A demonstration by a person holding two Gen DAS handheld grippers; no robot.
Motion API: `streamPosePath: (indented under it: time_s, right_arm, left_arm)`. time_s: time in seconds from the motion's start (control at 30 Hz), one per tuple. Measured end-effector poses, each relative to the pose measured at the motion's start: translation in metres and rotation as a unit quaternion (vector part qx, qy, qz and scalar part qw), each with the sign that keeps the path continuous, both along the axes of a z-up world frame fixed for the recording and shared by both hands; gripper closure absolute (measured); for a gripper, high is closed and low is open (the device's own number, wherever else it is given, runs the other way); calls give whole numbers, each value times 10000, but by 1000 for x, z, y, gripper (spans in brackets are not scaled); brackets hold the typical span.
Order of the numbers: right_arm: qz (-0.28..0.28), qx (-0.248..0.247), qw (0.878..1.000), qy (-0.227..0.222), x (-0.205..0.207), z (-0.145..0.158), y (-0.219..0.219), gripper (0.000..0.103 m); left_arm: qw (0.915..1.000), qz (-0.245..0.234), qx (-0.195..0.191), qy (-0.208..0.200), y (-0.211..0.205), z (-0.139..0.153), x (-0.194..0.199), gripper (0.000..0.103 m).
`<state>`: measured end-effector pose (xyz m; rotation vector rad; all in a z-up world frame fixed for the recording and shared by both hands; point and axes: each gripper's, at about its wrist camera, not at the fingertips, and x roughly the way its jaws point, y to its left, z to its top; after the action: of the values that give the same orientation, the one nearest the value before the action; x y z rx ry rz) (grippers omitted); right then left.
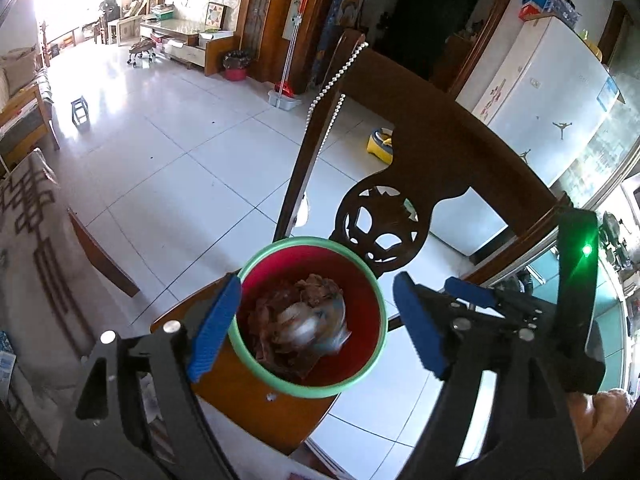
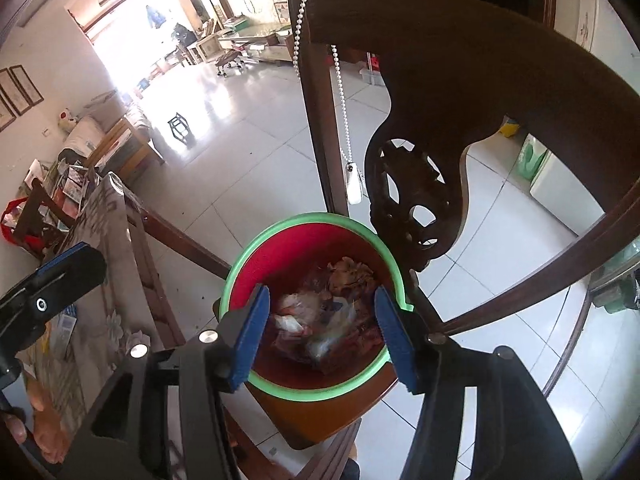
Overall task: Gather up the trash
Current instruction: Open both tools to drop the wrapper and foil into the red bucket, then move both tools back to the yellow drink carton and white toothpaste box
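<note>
Left gripper (image 1: 316,324) fingers (image 1: 214,326) are standing released, spread wide, straddling the red bin (image 1: 360,312) from above, nothing between the pads. Right gripper (image 2: 322,334) fingers (image 2: 250,336) are also standing apart, empty, hanging over the bin's (image 2: 288,256) mouth. Trash (image 1: 302,320), crumpled brownish paper and pale plastic wrap, is lying loose at the bottom of the bin. The bin, with a green rim, is sitting on the seat of a dark wooden chair (image 1: 436,152). A white bead chain (image 2: 340,84) is hanging from the chair back. White tiled floor (image 1: 180,160) is showing all around.
</note>
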<state>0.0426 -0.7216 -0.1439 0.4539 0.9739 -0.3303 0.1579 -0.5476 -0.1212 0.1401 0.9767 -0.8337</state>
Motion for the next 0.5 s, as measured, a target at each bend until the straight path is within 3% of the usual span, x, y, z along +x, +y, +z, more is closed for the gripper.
streamPosePath:
  time_s: [0.13,0.3,0.5]
  right_arm:
    - [106,18,9999,-94,-1,11,17,48]
    - [880,118,9960,-81,18,21,74,48]
    - [2012,376,9788,-98,60,24,180,48]
  left_arm:
    - [9997,223,-84,-88,39,10,-5,27]
    - [9957,920,-52,-125,121,18,-10,27]
    - [9783,2067,69,-121,249,23,-16,27]
